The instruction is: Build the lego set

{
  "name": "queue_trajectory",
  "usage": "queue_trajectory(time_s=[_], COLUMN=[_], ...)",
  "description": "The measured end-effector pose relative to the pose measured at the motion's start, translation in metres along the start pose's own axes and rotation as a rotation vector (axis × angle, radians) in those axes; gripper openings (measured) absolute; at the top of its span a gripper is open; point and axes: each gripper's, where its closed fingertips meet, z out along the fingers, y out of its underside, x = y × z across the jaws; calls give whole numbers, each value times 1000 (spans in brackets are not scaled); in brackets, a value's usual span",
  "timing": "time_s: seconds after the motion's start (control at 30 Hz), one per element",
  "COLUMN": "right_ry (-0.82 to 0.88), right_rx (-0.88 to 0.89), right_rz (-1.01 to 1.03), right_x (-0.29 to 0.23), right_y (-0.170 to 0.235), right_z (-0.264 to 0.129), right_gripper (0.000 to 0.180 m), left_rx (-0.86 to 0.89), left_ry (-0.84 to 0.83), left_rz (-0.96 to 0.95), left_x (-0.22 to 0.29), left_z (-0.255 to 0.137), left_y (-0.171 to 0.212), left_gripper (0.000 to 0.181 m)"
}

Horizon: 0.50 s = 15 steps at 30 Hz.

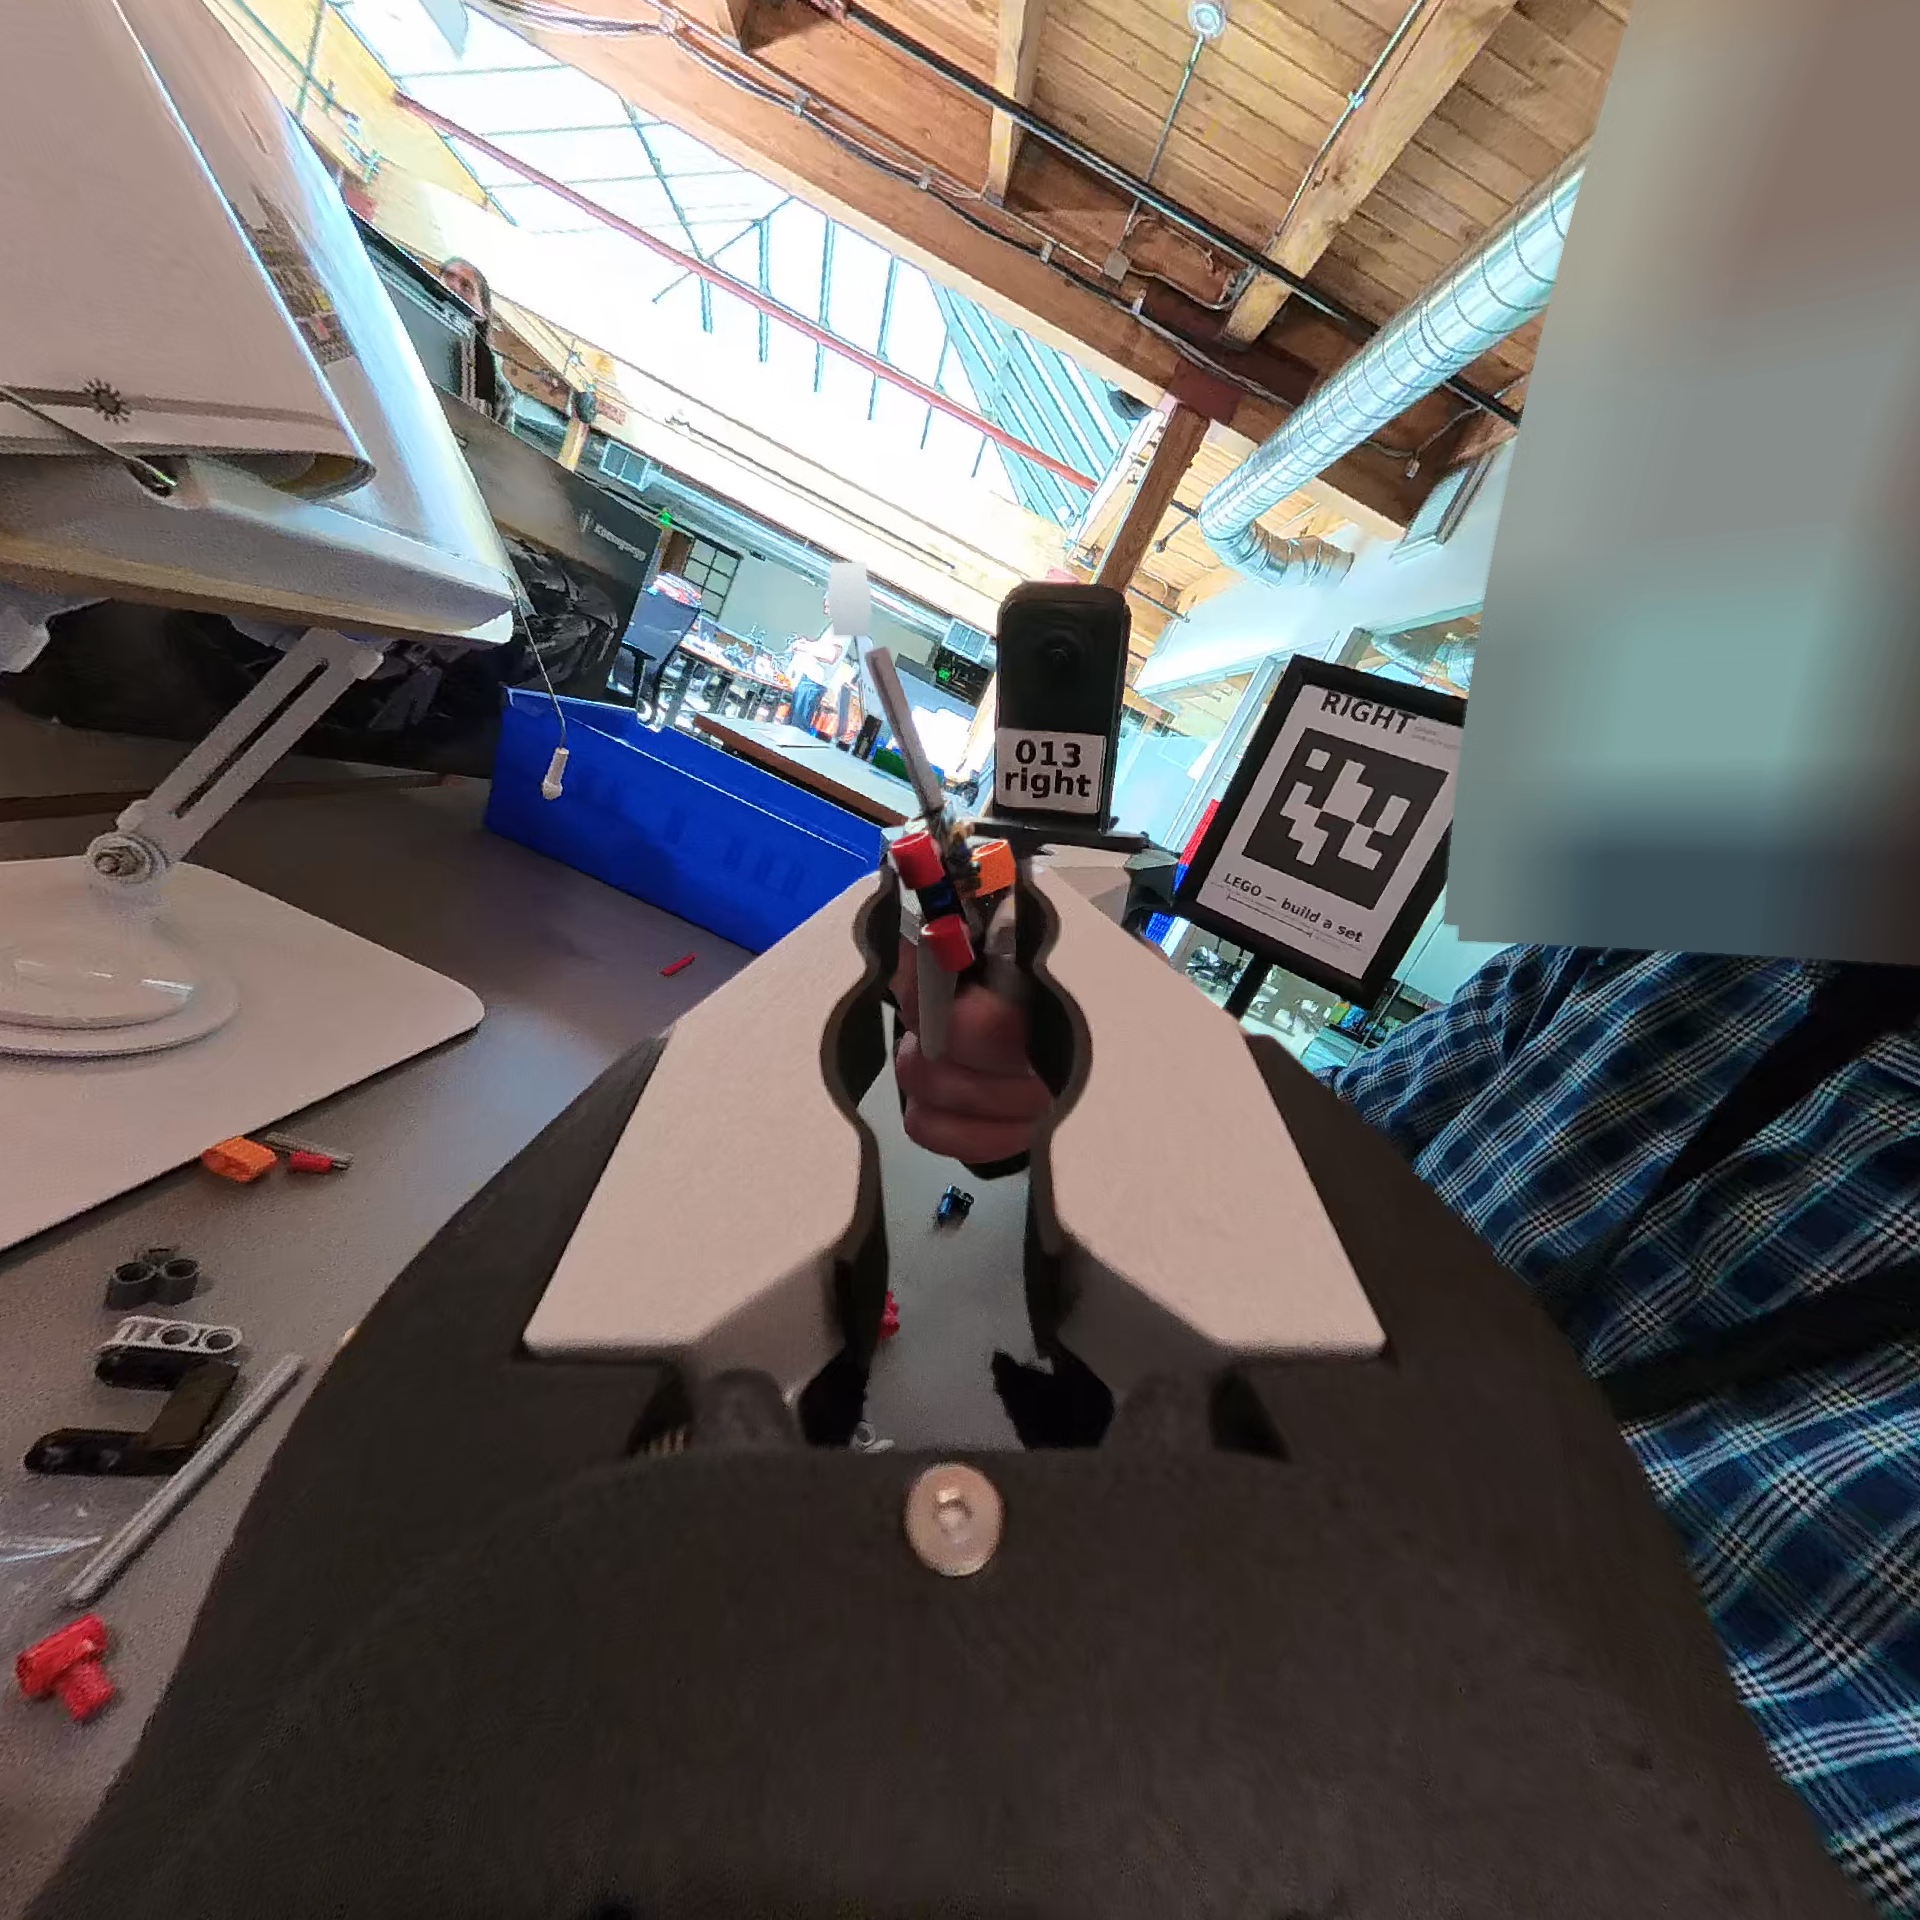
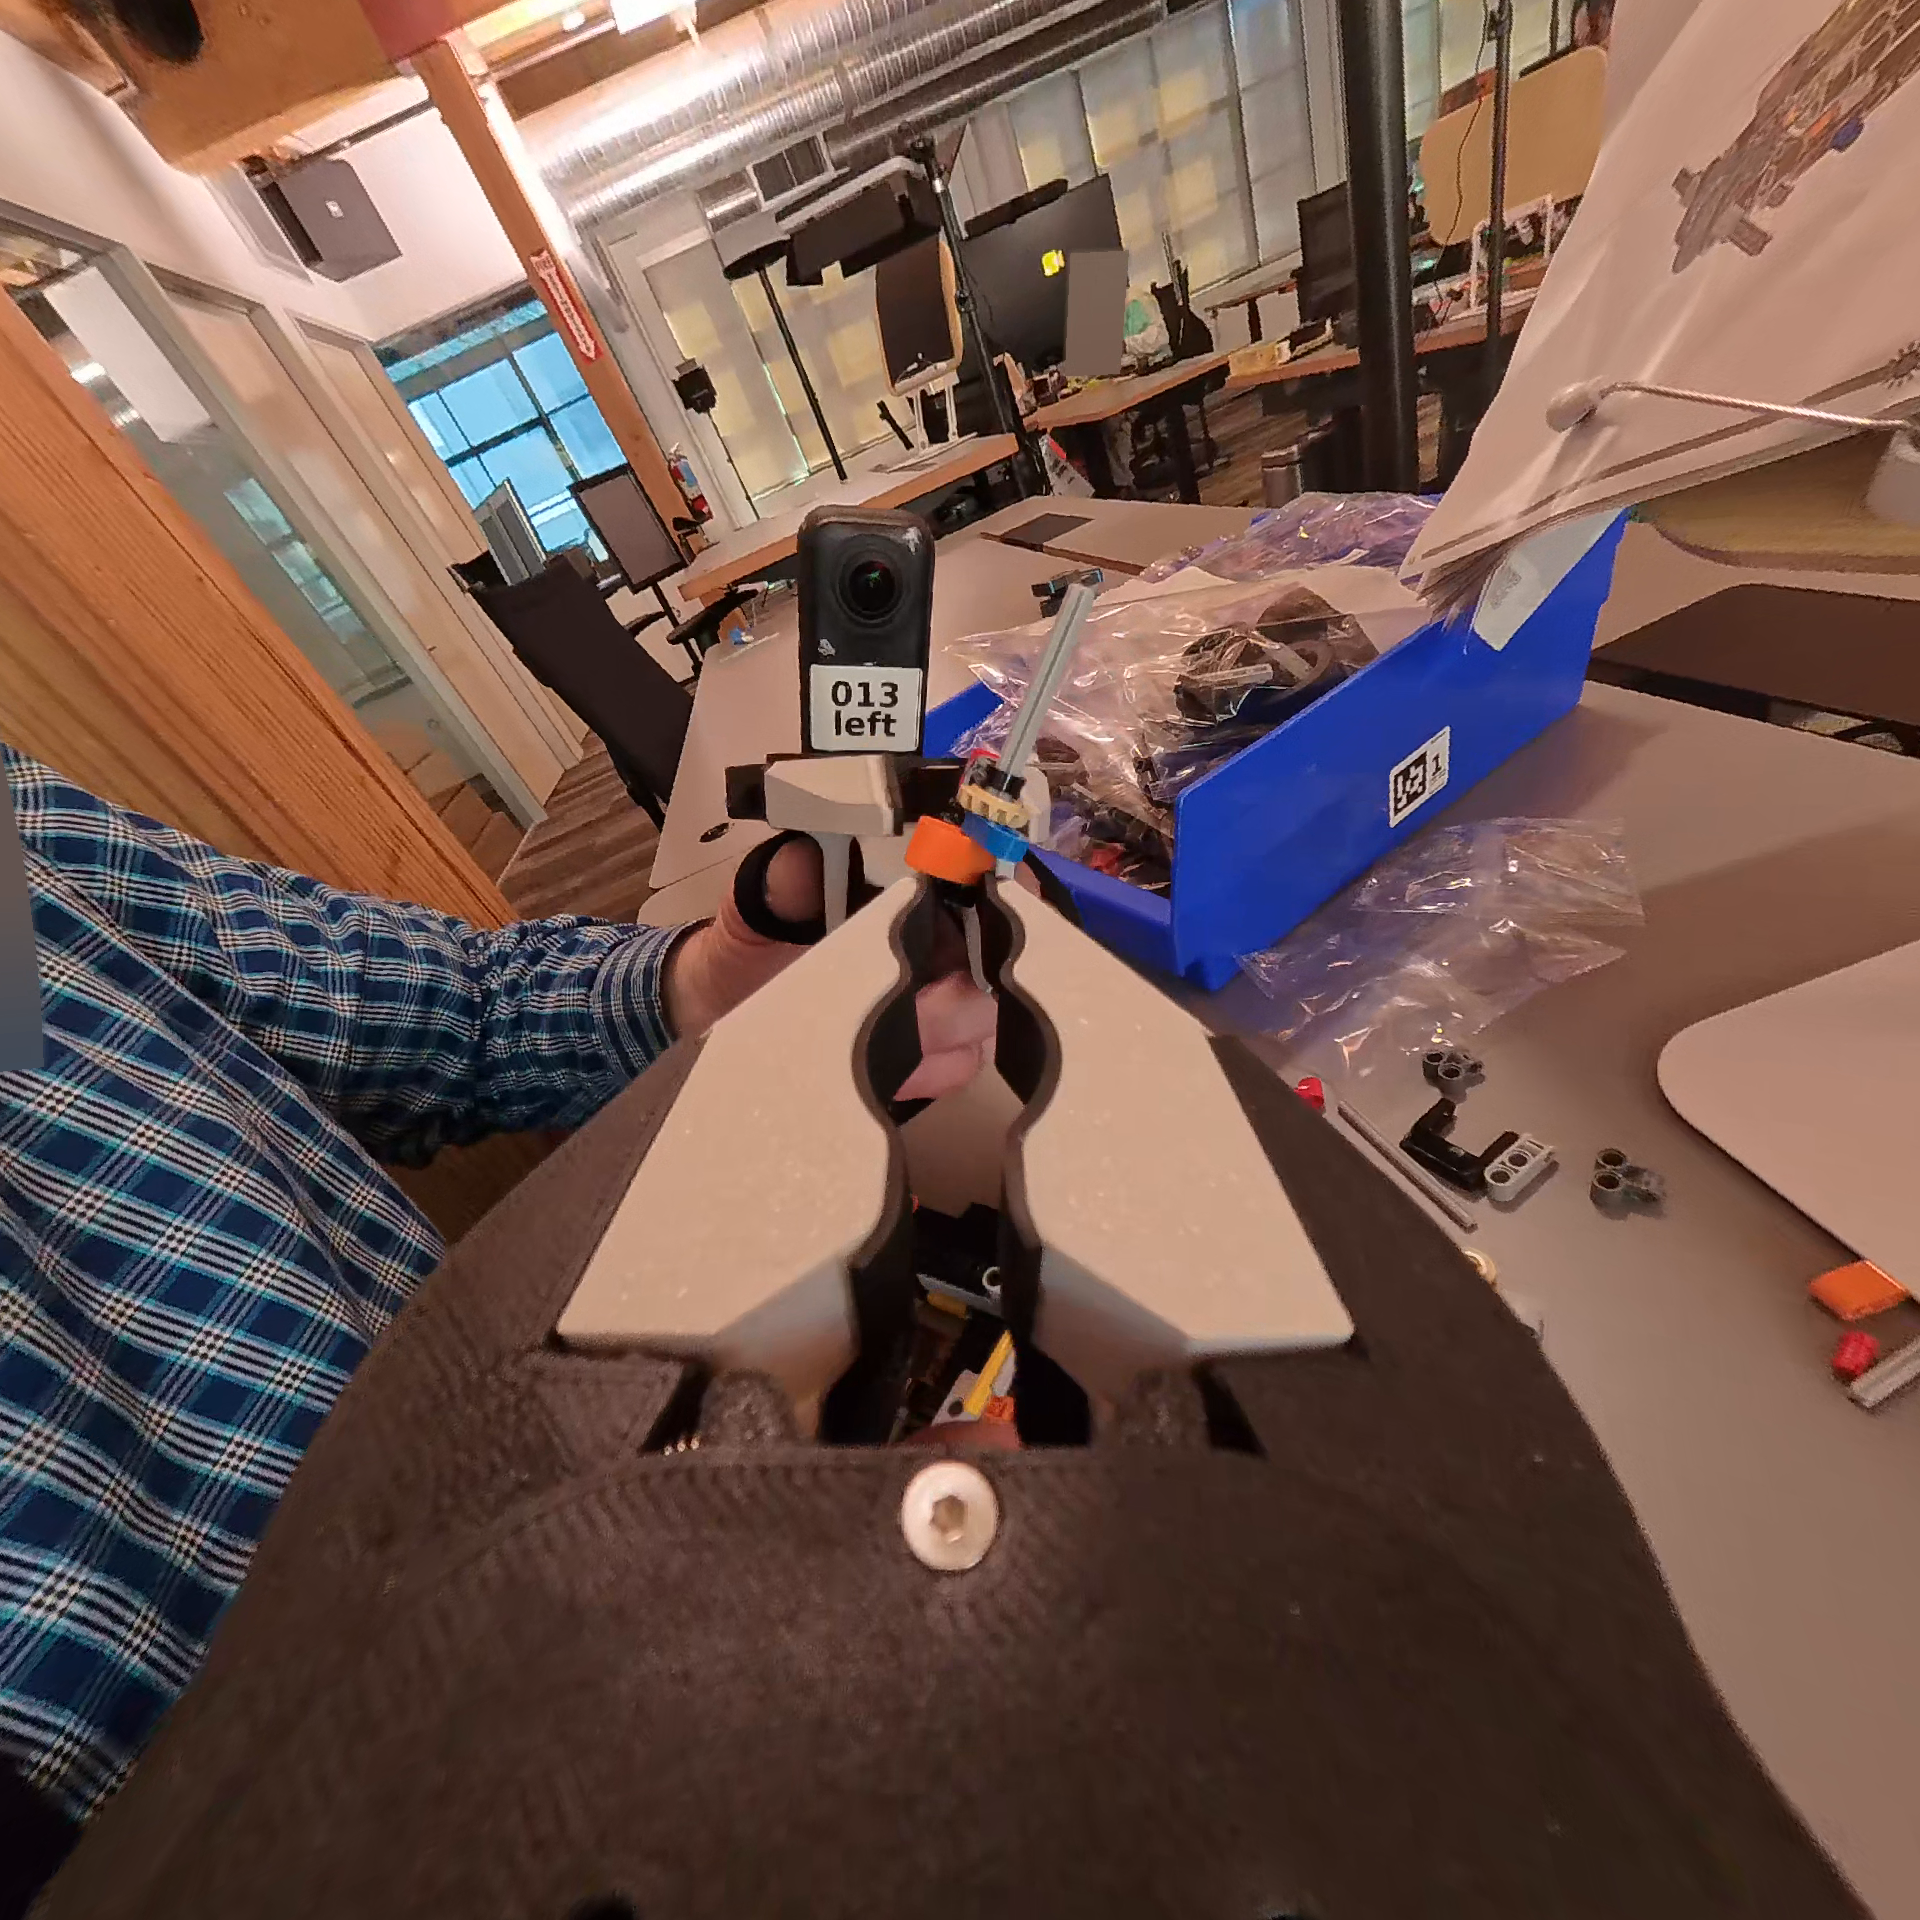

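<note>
While both grippers pinch | lego assembly [image 1: 940, 894] | slim grey rod, red cylinders

A white stand [image 1: 156, 997] with a flat rounded base sat on the grey desk [image 1: 582, 956], its slotted arm propping up a tilted board [image 2: 1704, 343] that carried an open printed booklet under a wire clip. A framed card [image 1: 1330, 821] with a black-and-white square marker stood toward the desk's far edge. Overhead ran wooden ceiling beams [image 1: 1340, 156] and a silver spiral duct [image 1: 1392, 364]. Beyond the desk were other tables, dark monitors [image 2: 1029, 270], a black office chair [image 2: 592, 665] and glass-walled rooms.
</note>
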Motion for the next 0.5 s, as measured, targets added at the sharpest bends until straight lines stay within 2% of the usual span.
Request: queue_trajectory(time_s=[0.17, 0.37, 0.5], right_ry=[-11, -23, -25], right_rx=[-49, -97, -92], right_rz=[-9, -17, -11], right_x=[0, -2, -1], right_y=[4, 11, 10], right_z=[-1, -1, -2], right_gripper=[5, 5, 5], left_rx=[-3, -46, -37], left_ry=[-22, -30, -24], left_rz=[12, 40, 26], left_x=[-4, -4, -4], left_z=[-2, -2, -2], left_y=[-1, 3, 2], left_gripper=[26, 9, 8])
